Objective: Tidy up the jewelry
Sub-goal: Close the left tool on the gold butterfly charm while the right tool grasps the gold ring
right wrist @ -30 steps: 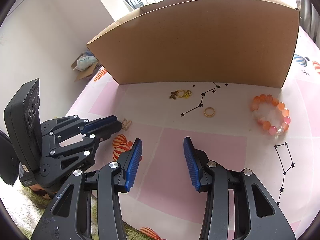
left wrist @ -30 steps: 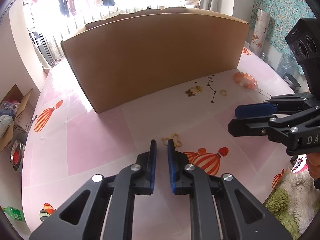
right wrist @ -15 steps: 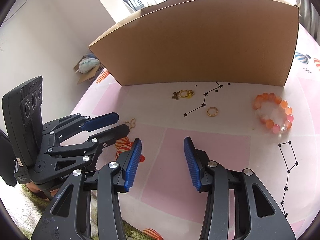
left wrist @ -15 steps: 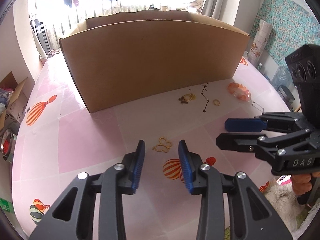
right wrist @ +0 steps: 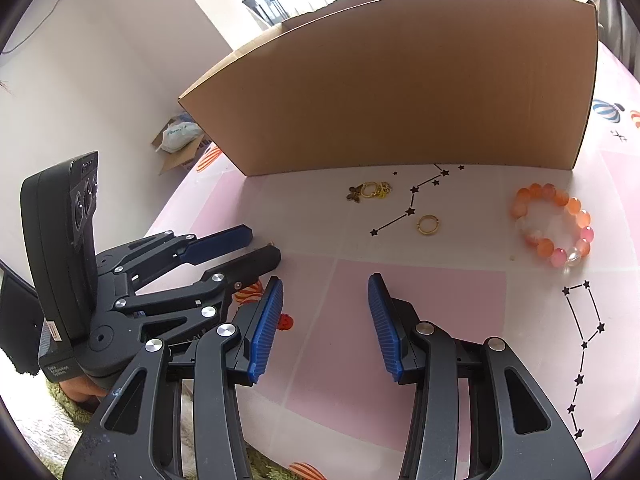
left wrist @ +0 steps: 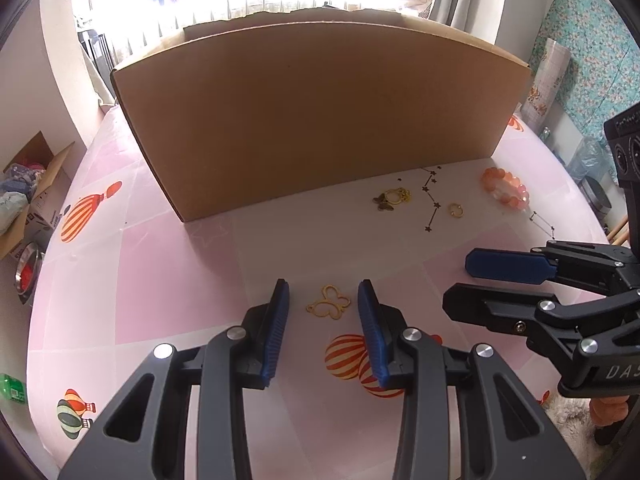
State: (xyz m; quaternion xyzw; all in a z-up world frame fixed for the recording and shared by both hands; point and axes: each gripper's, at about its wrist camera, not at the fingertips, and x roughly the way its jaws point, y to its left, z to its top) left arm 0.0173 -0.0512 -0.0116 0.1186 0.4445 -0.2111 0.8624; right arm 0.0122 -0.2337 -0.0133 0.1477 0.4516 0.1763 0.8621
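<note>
Jewelry lies scattered on a pink table (left wrist: pixel 120 280) printed with striped balloons and star lines. Biggest of all is the cardboard box (left wrist: pixel 320 120), which stands upright at the back of the table with its plain brown wall facing both cameras.

Next in size come the two claws. The left gripper (left wrist: pixel 323 300) hangs over the near part of the table with its blue pads parted and nothing pressed between them. The right gripper (right wrist: pixel 324 300) is also spread apart and empty, over a bare pink square of the cloth. Seen from the left wrist, it reaches in from the right edge, its fingers pointing toward the middle of the table.

Among the pieces, the orange bead bracelet (right wrist: pixel 554 228) is the largest; it rests flat near the box's right corner, well apart from both claws. A gold butterfly pendant (left wrist: pixel 330 304) lies flat on the cloth between the left gripper's fingertips, touching neither pad. A small cluster of gold charms (right wrist: pixel 370 191), one of them a dark butterfly shape, sits just in front of the box wall. Smallest is a gold ring (right wrist: pixel 428 225), alone between that cluster and the bracelet, beside a printed star line.
</note>
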